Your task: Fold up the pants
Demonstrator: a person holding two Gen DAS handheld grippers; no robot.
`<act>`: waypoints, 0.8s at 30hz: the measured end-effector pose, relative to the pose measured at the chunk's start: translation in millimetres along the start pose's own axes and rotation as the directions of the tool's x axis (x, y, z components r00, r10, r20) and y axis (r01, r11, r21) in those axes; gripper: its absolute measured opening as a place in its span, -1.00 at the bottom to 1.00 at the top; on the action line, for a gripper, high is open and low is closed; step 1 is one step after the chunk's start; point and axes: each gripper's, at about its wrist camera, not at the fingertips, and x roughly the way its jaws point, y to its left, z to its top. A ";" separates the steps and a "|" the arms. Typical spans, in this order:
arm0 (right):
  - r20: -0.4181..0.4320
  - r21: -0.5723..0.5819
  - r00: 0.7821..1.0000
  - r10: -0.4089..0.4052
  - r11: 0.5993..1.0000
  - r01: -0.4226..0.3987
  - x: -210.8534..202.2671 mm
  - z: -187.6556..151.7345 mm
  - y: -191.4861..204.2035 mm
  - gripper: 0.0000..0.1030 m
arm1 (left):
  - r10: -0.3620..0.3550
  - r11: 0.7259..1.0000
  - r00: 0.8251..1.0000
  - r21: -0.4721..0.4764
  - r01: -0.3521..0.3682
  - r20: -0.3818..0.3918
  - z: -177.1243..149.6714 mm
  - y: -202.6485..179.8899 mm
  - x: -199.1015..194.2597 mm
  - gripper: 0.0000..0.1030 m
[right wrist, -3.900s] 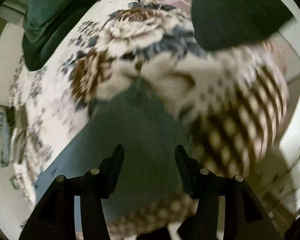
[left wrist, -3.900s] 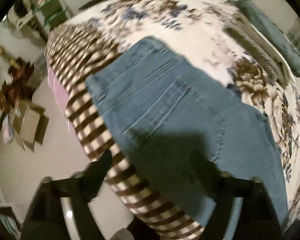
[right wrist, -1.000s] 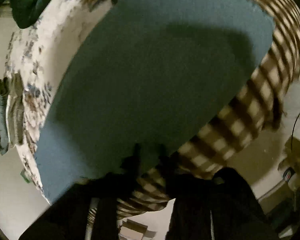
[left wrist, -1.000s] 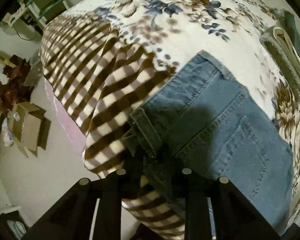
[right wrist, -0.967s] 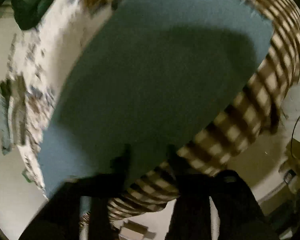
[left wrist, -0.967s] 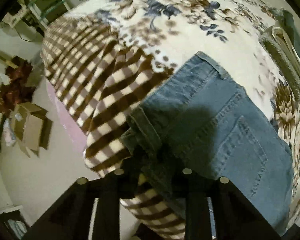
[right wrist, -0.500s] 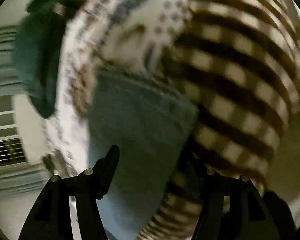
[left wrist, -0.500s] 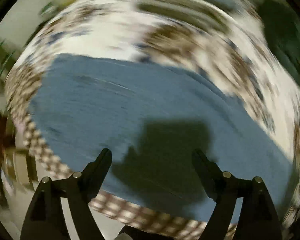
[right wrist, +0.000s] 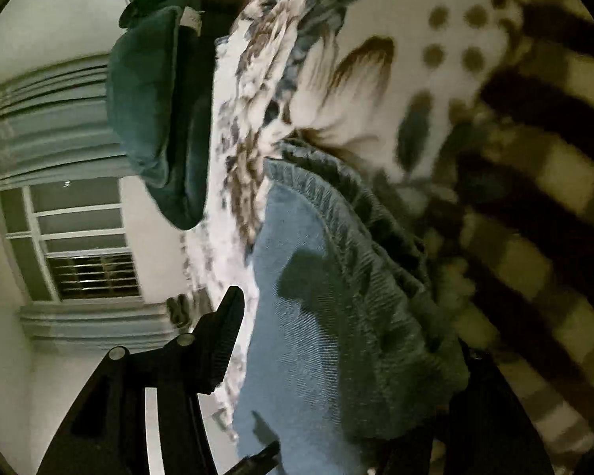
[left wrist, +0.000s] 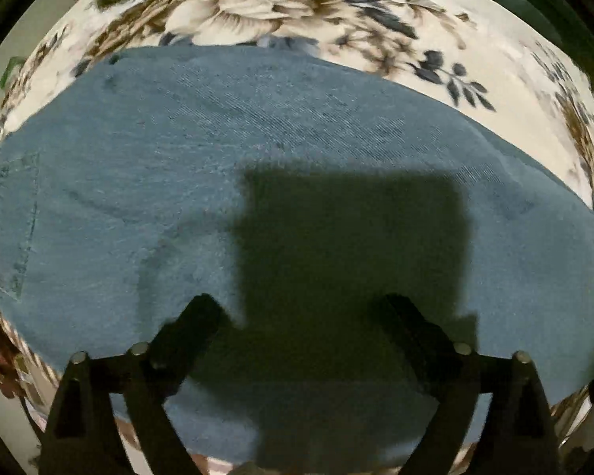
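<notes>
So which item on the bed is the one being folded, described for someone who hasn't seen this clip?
Start at the bed, covered by a cream blanket printed with big brown and blue flowers and edged in brown checks. Lying flat across it near that checked edge is a pair of blue denim jeans. They are the only plain blue fabric there, with a stitched pocket at one end, unlike the dark green cushion farther back.

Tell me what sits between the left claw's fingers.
Only flat blue denim pants in shadow beneath the opening left claw, ungripped; left wrist view.

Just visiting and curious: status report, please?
Left gripper opening above the jeans, empty. Right gripper straddles the jeans' hem; grip unclear. Nothing in the way.
</notes>
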 end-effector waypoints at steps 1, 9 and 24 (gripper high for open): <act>-0.007 0.010 1.000 0.013 1.000 -0.013 5.2 1.0 -3.1 0.14 | -0.005 1.000 1.000 -0.007 0.005 -0.002 1.5 0.2 1.7 0.99; -0.037 -0.081 0.999 0.021 0.996 -0.024 11.4 -1.3 13.1 -0.49 | -0.019 1.000 1.000 -0.010 0.018 -0.023 7.3 7.3 11.8 1.00; 0.085 -0.186 0.974 -0.208 0.957 0.221 16.4 -37.4 105.6 -0.81 | -0.031 0.998 1.000 -0.050 0.030 -0.003 21.8 15.3 -13.7 1.00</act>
